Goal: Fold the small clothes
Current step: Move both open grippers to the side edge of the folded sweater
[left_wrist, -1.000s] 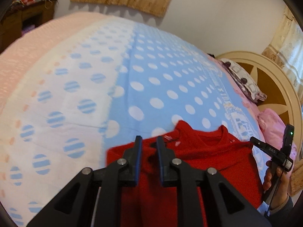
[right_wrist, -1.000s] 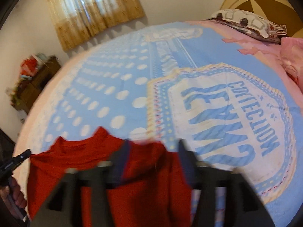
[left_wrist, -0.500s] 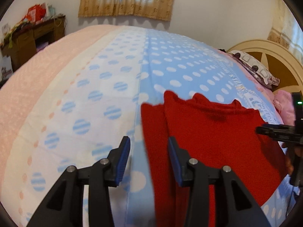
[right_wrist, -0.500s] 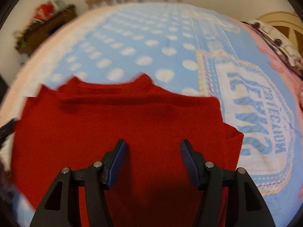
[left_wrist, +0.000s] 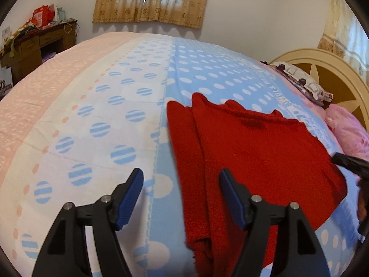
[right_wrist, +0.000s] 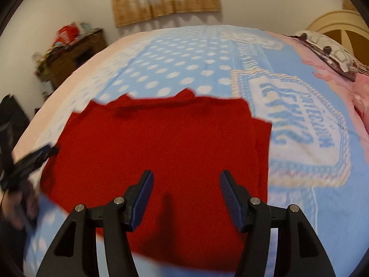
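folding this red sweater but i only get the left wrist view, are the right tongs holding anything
Observer: No. The right tongs stand open above the red sweater, with nothing pinched between them.
Operator: ok and what does the sweater's far side look like from there
Observer: In the right wrist view a narrow red strip lies flat along the sweater's right edge, probably the sleeve.

Soft daylight; fisheye bending; right view motion-blurred.
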A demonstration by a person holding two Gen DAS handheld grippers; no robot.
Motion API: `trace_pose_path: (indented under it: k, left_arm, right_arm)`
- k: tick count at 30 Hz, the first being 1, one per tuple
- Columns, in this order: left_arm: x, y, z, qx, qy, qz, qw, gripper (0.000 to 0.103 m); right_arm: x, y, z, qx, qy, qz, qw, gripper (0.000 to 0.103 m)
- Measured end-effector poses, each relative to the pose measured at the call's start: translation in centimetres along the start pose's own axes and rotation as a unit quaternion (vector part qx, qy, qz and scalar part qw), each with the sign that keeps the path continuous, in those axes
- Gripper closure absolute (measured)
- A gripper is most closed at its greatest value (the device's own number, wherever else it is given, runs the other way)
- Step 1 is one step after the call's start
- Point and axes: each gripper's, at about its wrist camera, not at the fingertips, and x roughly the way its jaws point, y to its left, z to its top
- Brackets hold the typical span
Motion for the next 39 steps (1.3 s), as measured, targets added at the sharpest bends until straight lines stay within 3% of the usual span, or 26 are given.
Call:
trace_pose_path:
  k: [3, 9, 11, 15, 22, 27, 34, 39]
  left_arm:
    - [0.4, 0.0, -0.3, 0.003, 0.005, 0.01, 0.9999, 0.024]
    - [-0.3, 0.4, -0.7, -0.008, 0.016, 0.022, 0.9996, 0.022]
    - [-1.5, 0.3, -1.4, -0.008, 0.008, 0.012, 0.9999, 0.02]
    - [-1.7, 0.1, -2.5, 0.003, 0.004, 0.019, 0.9998, 0.016]
    - [-0.7, -0.5, -2.4, 0.021, 0.023, 0.03, 0.9991, 0.012]
    - [-0.6, -0.5, -2.6, 0.022, 0.026, 0.032, 0.9989, 0.008]
    - [-0.3, -0.1, -2.8, 0.01, 0.036, 0.025, 0.999, 0.004]
    - [-0.2, 0.3, -2.9, -0.002, 0.041, 0.014, 0.9991, 0.004]
  right_arm:
    - [1.8, 0.1, -2.6, -0.015, 0.049, -0.012, 0.999, 0.042]
    - [0.7, 1.1, -3.0, -0.01, 0.017, -0.04, 0.999, 0.042]
    - [-0.5, 2.4, -3.4, -0.02, 0.005, -0.02, 1.0, 0.042]
    - [1.3, 3.9, -5.0, -0.058, 0.044, -0.051, 0.996, 0.038]
    - [0.3, 4.4, -4.7, -0.027, 0.038, -0.063, 0.997, 0.036]
    - [-0.5, 9.2, -3.6, -0.064, 0.009, -0.032, 0.997, 0.036]
    - [2.6, 16.5, -2.2, -0.098, 0.0, 0.016, 0.995, 0.036]
    - [5.5, 19.3, -3.3, -0.138, 0.024, -0.01, 0.99, 0.034]
